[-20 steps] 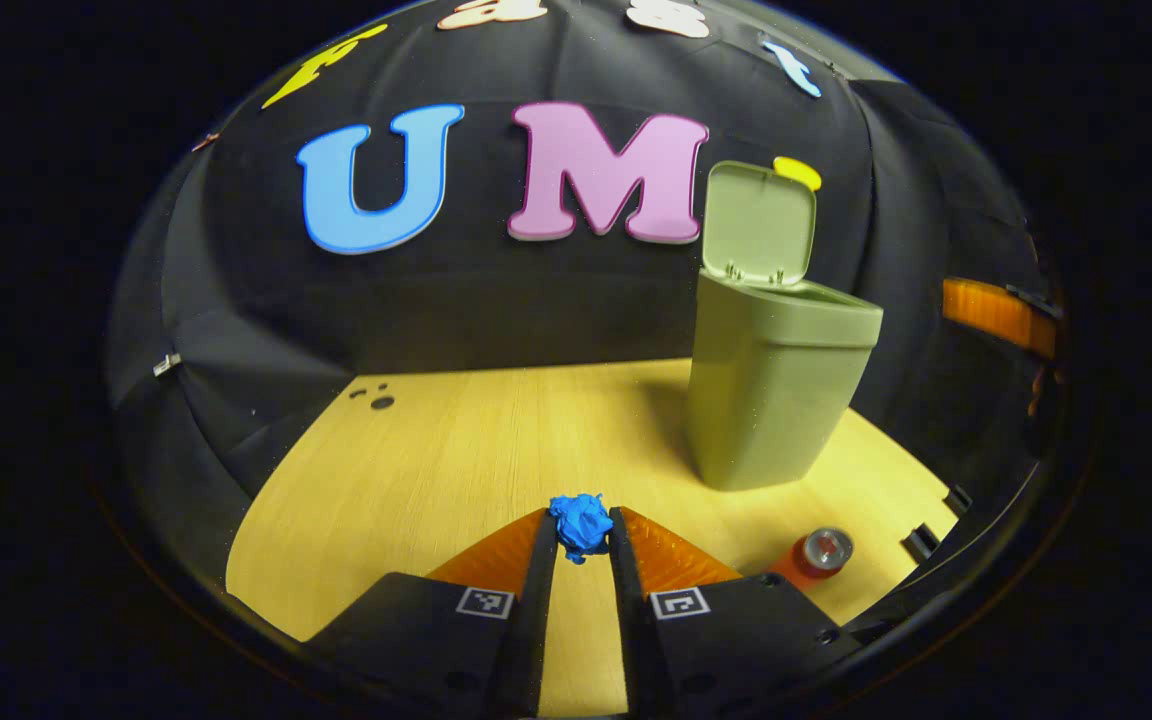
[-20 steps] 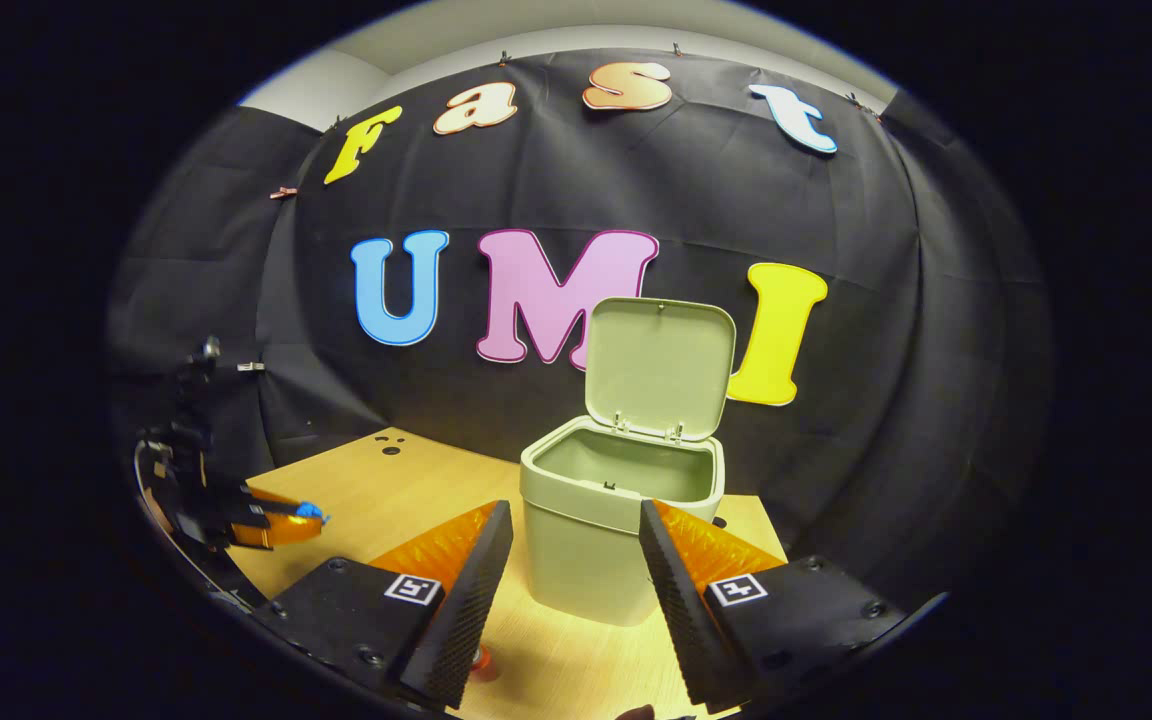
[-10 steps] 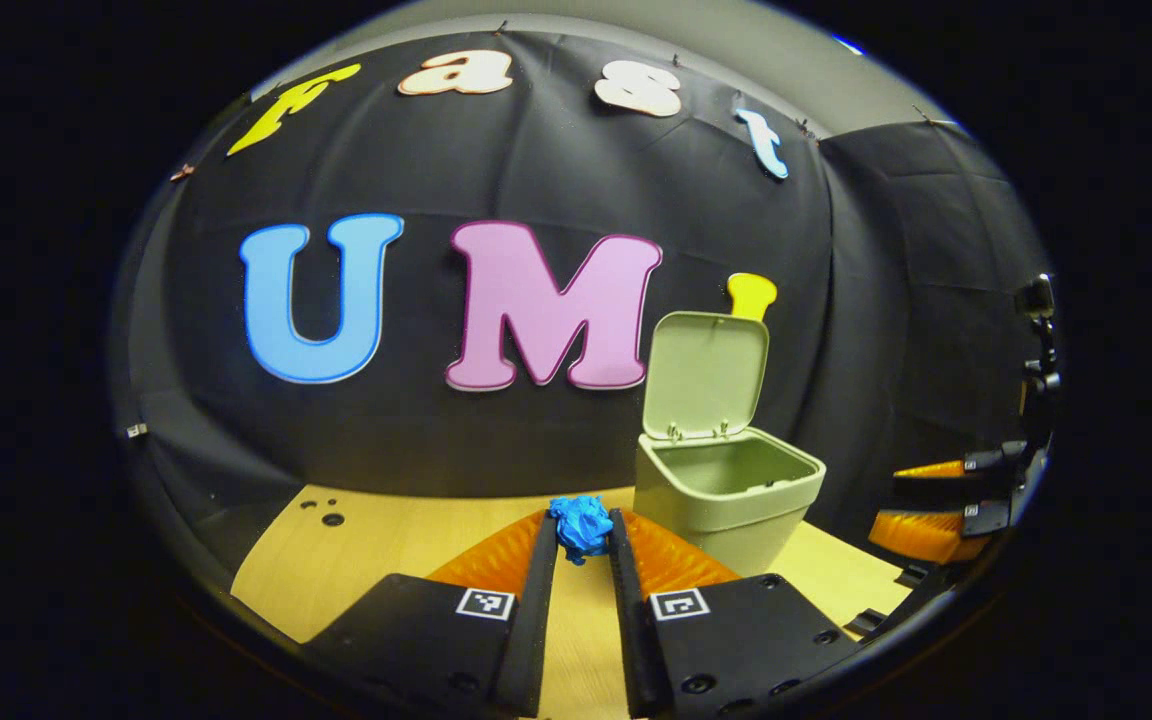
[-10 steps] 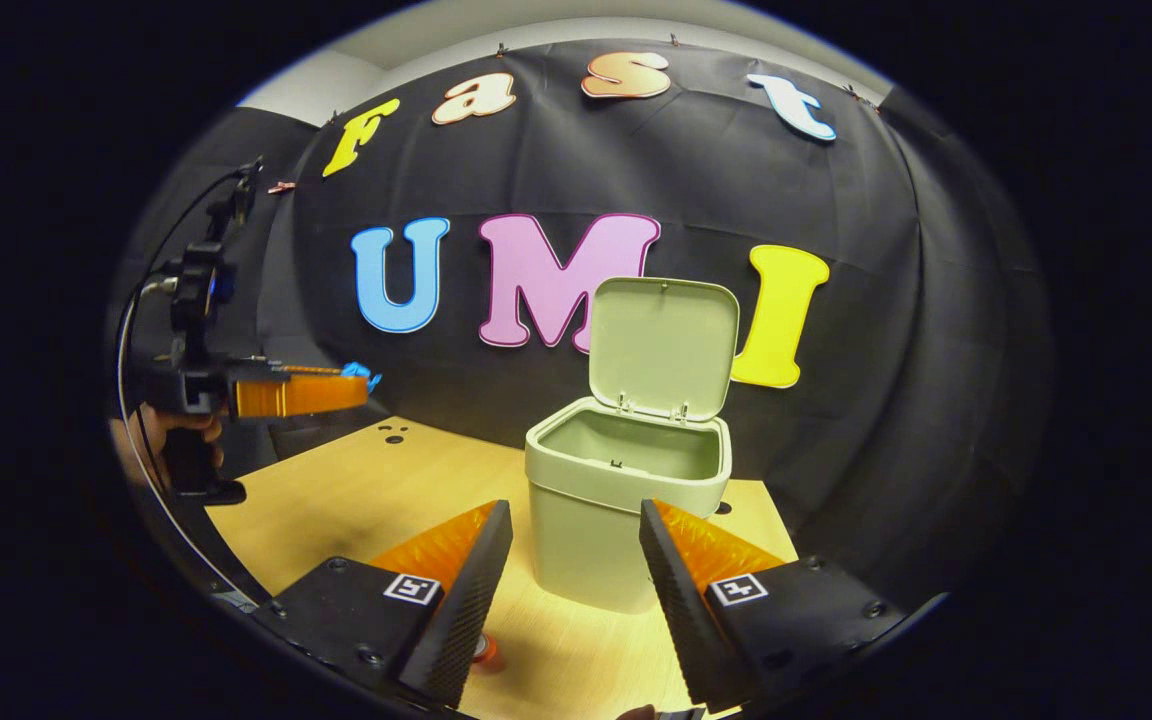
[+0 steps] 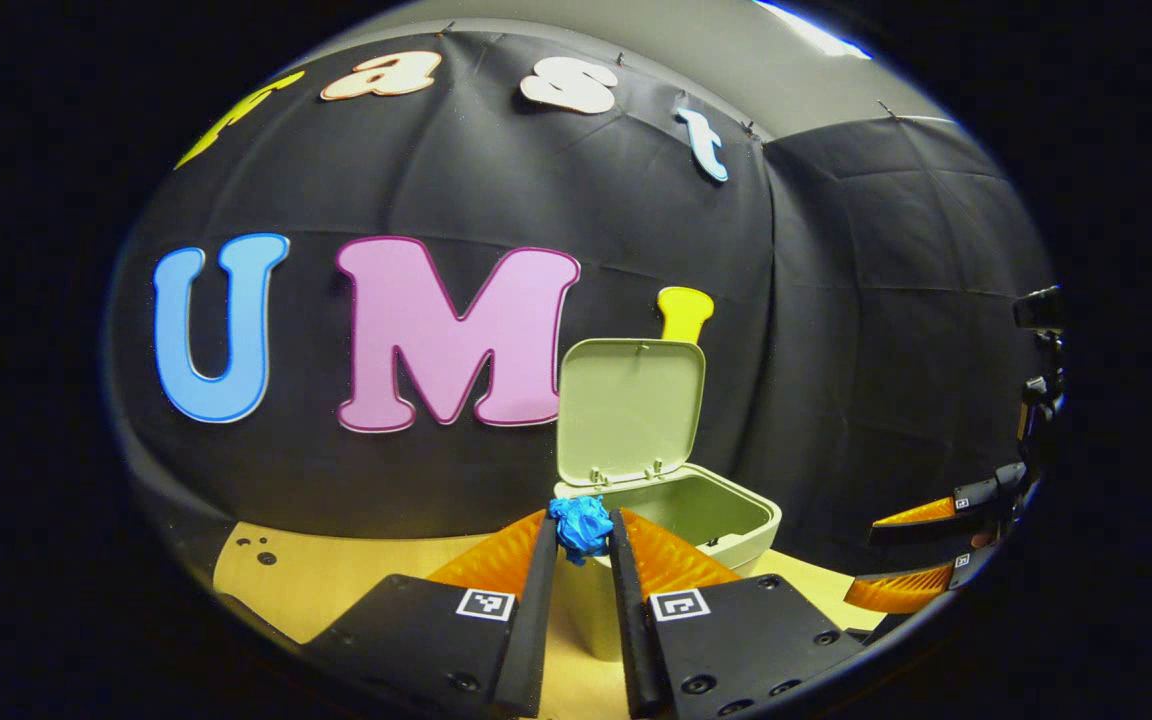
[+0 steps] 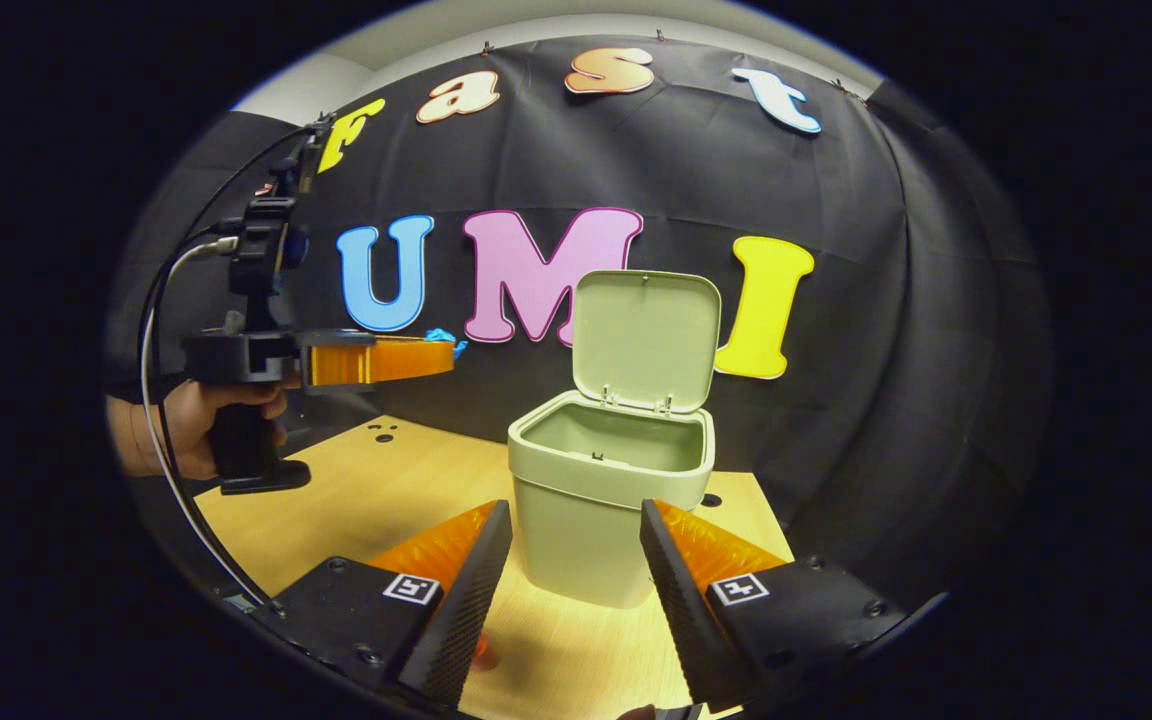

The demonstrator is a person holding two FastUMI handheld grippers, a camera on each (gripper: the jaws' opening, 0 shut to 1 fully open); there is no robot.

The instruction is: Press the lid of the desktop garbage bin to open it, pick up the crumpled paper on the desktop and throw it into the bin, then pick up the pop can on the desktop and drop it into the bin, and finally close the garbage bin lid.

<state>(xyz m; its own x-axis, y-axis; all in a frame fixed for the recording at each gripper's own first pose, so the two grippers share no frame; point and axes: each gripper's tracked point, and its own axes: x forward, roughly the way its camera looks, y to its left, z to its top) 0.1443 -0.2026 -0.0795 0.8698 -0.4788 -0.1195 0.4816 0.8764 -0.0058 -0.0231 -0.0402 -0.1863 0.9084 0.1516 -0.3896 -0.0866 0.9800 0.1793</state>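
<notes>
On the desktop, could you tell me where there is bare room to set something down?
The desktop is bare left of the bin, out to the small holes. It is crowded in front of the bin, at the right gripper.

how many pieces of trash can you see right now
2: the blue crumpled paper pinched in the left gripper, raised beside the open bin; the pop can, mostly hidden behind the right gripper's finger.

In the left gripper view, the left gripper [image 5: 582, 535] pinches the blue crumpled paper [image 5: 581, 526] just before the near rim of the green bin [image 5: 726, 515], whose lid [image 5: 631, 410] stands upright, with the right gripper [image 5: 921, 550] well right of it.
</notes>
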